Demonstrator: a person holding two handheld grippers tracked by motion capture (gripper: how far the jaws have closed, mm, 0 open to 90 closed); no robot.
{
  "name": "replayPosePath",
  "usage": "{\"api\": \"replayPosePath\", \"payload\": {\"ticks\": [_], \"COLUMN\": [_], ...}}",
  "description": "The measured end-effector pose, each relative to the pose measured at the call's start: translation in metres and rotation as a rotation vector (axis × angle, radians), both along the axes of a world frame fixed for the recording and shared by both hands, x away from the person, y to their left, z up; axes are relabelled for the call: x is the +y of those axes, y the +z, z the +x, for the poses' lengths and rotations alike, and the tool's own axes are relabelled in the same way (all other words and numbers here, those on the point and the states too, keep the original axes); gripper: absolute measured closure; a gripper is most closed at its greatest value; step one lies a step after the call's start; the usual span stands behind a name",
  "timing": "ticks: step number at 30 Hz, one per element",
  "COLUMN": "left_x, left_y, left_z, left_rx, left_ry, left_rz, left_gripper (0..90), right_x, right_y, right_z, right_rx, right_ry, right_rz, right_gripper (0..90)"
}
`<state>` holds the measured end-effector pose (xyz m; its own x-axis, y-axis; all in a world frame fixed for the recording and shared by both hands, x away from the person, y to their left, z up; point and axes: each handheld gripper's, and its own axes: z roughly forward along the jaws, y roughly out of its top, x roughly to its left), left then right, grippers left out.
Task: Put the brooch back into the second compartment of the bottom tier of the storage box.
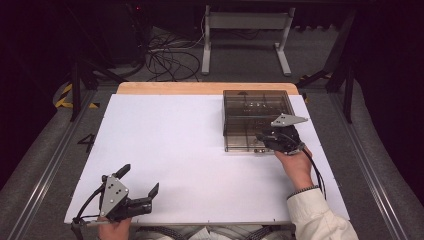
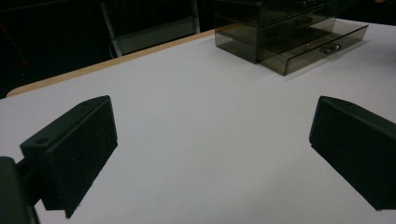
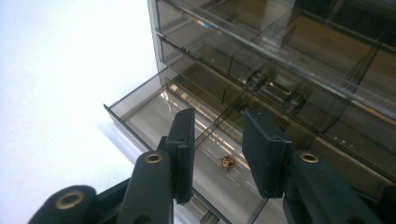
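Right gripper (image 3: 217, 156) jaws slightly apart, empty, above small gold ring (image 3: 227, 162) in smoked clear plastic drawer (image 3: 140, 114); left gripper (image 1: 140, 181) jaws wide apart, near left.

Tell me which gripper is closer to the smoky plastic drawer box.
Right. The right gripper hangs over the open bottom drawer of the drawer box, jaws apart with nothing between them. The left gripper sits far off by the table's near-left edge.

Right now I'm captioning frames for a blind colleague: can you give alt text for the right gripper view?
The right gripper, jaws slightly apart and empty, hangs over the pulled-out bottom drawer of a smoky clear drawer box. A small gold-coloured object lies on the drawer floor between the jaws. White table to the left.
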<state>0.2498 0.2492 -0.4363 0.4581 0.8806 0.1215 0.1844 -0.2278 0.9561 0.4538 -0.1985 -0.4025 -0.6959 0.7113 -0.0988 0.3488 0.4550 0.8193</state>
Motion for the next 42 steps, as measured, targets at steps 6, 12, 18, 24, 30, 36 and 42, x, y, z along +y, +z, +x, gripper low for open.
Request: {"api": "replayPosePath", "payload": {"ticks": [6,12,18,24,30,36,42], "left_x": [0.000,0.001,0.000,0.001,0.002,0.002,0.001], "left_y": [0.000,0.000,0.001,0.001,0.001,0.001,0.001], "left_z": [0.000,-0.001,0.000,0.000,0.000,0.000,-0.001], "left_rx": [0.003,0.000,0.001,-0.001,-0.002,-0.001,-0.002], "left_ry": [0.000,0.002,-0.003,-0.004,-0.002,-0.001,-0.002], "left_rz": [-0.005,-0.008,-0.010,-0.011,-0.010,-0.015,-0.018], "left_gripper": [1.8,1.8,1.8,1.8,1.8,1.8,1.7], "right_x": [-0.005,-0.007,-0.010,-0.012,-0.014,-0.014,-0.017], "right_y": [0.011,0.022,0.031,0.037,0.043,0.043,0.038], "right_z": [-0.007,-0.016,-0.027,-0.038,-0.052,-0.065,-0.074], "right_rx": [-0.022,-0.047,-0.067,-0.087,-0.110,-0.143,-0.109], "right_ry": [0.017,0.030,0.089,0.117,0.174,0.230,0.267], "right_rz": [0.048,0.081,0.143,0.188,0.229,0.233,0.256], "right_gripper": [54.2,41.8,20.4,8.0,1.4,0.5,0.8]}}
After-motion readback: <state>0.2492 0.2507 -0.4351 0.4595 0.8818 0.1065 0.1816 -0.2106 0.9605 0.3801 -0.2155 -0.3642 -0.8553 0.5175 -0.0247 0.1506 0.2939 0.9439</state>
